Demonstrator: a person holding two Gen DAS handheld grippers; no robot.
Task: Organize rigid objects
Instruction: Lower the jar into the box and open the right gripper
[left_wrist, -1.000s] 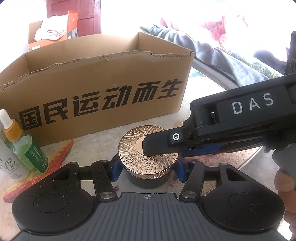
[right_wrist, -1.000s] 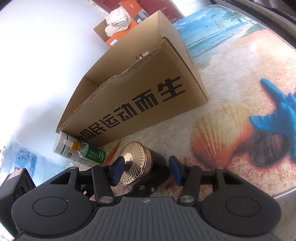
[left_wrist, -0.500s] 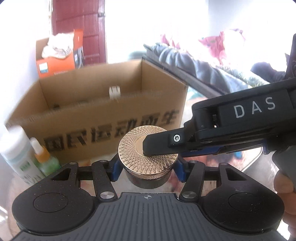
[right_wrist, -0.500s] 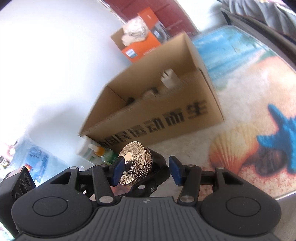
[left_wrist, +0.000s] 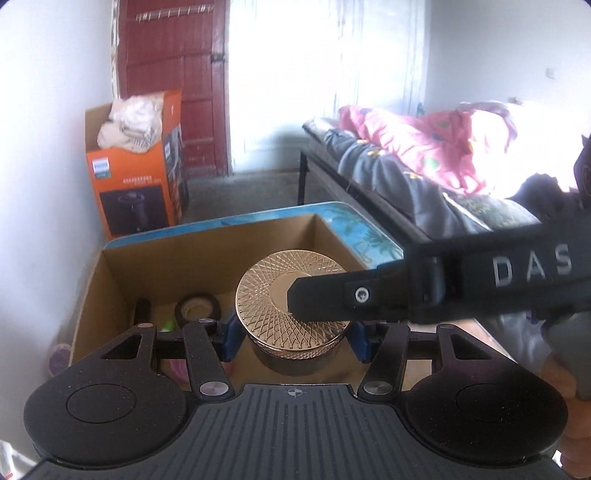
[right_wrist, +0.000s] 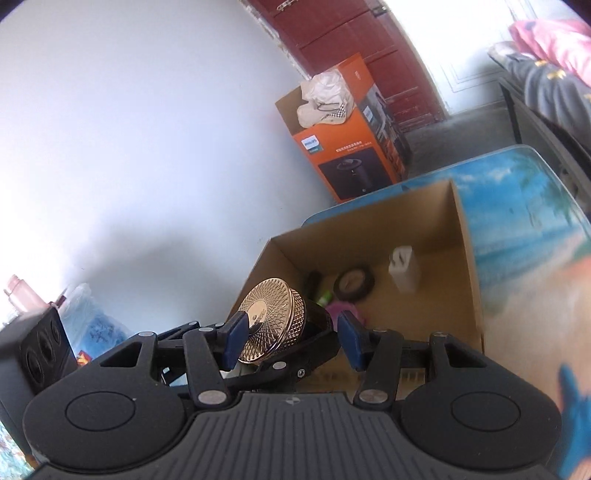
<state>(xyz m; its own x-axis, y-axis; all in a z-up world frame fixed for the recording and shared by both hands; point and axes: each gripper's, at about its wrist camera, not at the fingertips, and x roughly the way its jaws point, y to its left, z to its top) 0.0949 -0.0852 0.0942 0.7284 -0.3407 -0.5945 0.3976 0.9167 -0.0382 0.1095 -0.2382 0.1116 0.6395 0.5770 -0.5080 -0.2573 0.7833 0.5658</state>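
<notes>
A round dark jar with a gold patterned lid is held by both grippers above the open cardboard box. My left gripper is shut on the jar's sides. My right gripper is shut on the same jar, one finger on the lid and one on its base; its finger crosses the lid in the left wrist view. The box lies below and ahead in the right wrist view.
Inside the box are a dark round tin, a white charger, a green item and a pink item. The box stands on a beach-print table. An orange carton stands on the floor beyond, a bed at right.
Both grippers have lifted the jar from the table in front of the box to above the box opening; the box interior now shows below.
</notes>
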